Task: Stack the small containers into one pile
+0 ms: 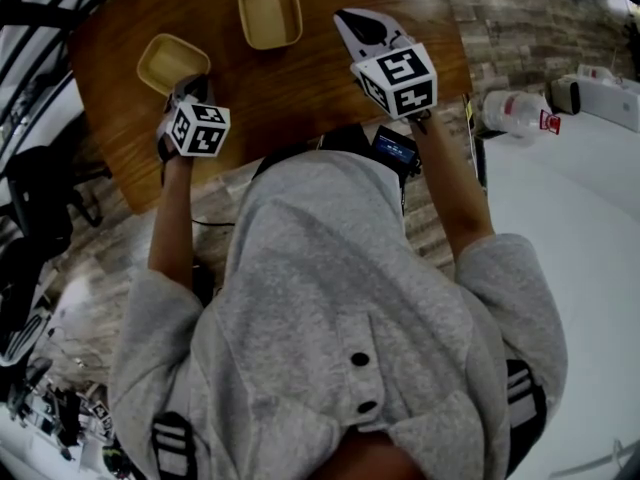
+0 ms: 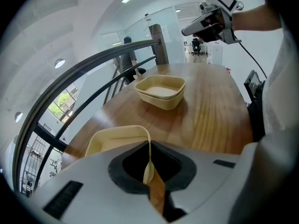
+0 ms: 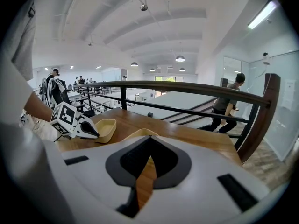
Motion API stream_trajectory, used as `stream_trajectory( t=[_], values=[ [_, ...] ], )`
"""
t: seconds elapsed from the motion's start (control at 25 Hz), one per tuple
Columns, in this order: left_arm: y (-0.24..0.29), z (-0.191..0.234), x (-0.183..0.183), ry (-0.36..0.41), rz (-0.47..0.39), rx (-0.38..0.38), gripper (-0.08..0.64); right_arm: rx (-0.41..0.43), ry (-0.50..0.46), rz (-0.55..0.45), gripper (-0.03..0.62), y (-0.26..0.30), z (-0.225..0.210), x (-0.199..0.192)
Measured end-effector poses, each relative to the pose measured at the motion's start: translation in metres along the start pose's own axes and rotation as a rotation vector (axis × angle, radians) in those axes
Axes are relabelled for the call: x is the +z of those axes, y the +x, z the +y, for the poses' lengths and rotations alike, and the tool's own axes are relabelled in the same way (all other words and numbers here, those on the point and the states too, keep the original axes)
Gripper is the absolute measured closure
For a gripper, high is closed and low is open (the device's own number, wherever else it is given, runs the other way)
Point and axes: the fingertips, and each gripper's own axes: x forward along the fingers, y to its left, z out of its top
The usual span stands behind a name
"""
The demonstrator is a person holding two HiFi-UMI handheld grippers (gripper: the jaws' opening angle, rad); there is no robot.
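Note:
Two small beige containers sit on the wooden table (image 1: 300, 88). The left container (image 1: 168, 60) (image 2: 114, 139) has its near wall standing between the jaws of my left gripper (image 1: 190, 88) (image 2: 149, 171), which is shut on that thin rim. The other container (image 1: 270, 11) (image 2: 161, 91) stands farther along the table, apart from both grippers. My right gripper (image 1: 352, 20) (image 3: 144, 171) hovers over the table to the right of that container, its jaws shut with nothing between them. In the right gripper view, the left gripper (image 3: 93, 133) touches its container (image 3: 106, 129).
A dark metal railing (image 2: 84, 73) runs along the table's far side, with a stairwell beyond it. A white bottle (image 1: 515, 110) lies on the pale floor at the right. A small black device (image 1: 395, 148) hangs at the person's chest by the table's near edge.

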Motion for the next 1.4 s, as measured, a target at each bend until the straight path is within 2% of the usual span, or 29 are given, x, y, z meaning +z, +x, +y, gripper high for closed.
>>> stream_trajectory(
  t=[0.56,0.84,1.12,1.4],
  values=[
    [-0.01,0.01,0.041,0.083,-0.081,0.012,0.535,-0.012,0.025,-0.022,0.577,-0.002,-0.01,0.004],
    [-0.022,0.015,0.073,0.12,-0.162,0.036,0.535,-0.028,0.038,-0.023,0.577,-0.006,-0.015,0.001],
    [-0.034,0.013,0.111,0.216,-0.254,0.041,0.535,-0.051,0.051,-0.032,0.577,-0.013,-0.024,-0.001],
    [-0.034,-0.01,0.144,0.35,-0.326,-0.026,0.535,-0.079,0.065,-0.031,0.577,-0.019,-0.029,-0.007]
  ],
)
